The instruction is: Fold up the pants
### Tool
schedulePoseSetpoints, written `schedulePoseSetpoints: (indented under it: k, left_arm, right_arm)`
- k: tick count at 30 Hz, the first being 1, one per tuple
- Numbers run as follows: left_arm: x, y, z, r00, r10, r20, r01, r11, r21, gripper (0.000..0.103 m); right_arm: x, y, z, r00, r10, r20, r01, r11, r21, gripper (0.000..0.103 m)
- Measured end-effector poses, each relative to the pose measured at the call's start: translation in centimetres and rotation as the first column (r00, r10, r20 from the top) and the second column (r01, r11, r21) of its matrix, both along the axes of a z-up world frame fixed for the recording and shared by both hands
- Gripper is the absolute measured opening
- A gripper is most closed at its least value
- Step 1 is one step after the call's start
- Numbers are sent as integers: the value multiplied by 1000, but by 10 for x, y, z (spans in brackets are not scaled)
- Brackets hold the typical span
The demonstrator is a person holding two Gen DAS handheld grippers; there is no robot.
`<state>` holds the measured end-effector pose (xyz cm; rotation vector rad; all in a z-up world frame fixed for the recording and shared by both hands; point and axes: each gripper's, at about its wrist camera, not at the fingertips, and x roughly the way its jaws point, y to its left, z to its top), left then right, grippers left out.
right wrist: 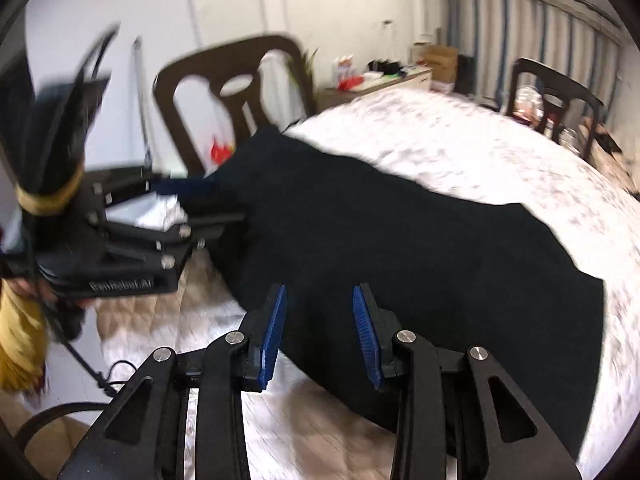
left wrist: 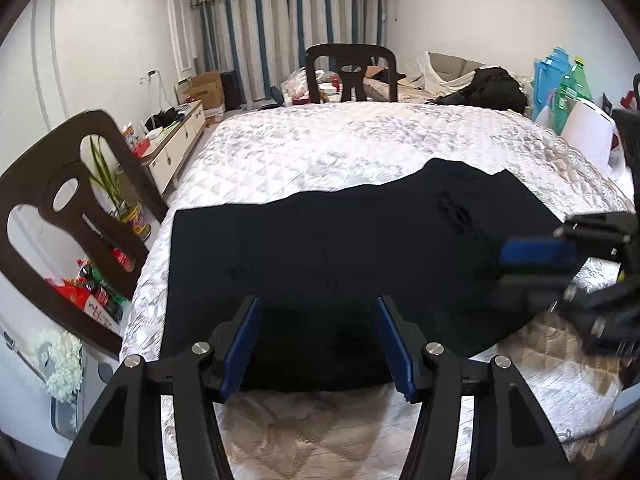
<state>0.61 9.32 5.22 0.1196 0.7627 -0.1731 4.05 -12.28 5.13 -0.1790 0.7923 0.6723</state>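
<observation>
Dark pants (left wrist: pixel 328 248) spread flat on the white quilted bed (left wrist: pixel 304 148), near its front edge, already doubled into one broad dark sheet with a wavy far edge. Nothing lying on top of the fabric.

Left tool (left wrist: pixel 318 340) hovering over the near hem of the pants, blue pads spread apart, no cloth between them. Seen in the right wrist view as well, at the left side (right wrist: pixel 200 200), reaching toward the corner of the pants; contact with the cloth impossible to tell there because of blur. Yellow sleeve (right wrist: pixel 20 344) just behind it.

Right tool (right wrist: pixel 318 332) above the near part of the pants, jaws moderately apart, pinching nothing. Visible also at the right edge of the left wrist view (left wrist: pixel 536 264), blurred, over the right end of the fabric.

Around the bed: dark wooden chair (left wrist: pixel 68 216) at the left, another chair (left wrist: pixel 352 72) behind the far side, striped curtains (left wrist: pixel 288 32) at the back wall, green bottles (left wrist: pixel 572 88) at the right.
</observation>
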Motion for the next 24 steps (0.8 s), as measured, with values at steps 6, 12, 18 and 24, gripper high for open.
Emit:
schedulePoseSetpoints:
  k: [6,12,18,24]
  left_arm:
    - [10,-28,11,996,-84,20,84,996,-2,61]
    - [20,-66,22,982,-185,41,186,982,-15,61]
    - [32,-102,26,960,-279,34,280,958,-57,61]
    - [42,-130,22,935,-355,7,354,932,-74,61]
  right_arm:
    - [-7,-67,4,977,-212,41,212,977,-8,41]
    - [-14,-118,6,909,-401,115,407,912,-41,42]
    - [-23,-151,4,854,-503,132,512,858,-47,42]
    - [-20,-164,-12,851,-524,20,524,852,3,45]
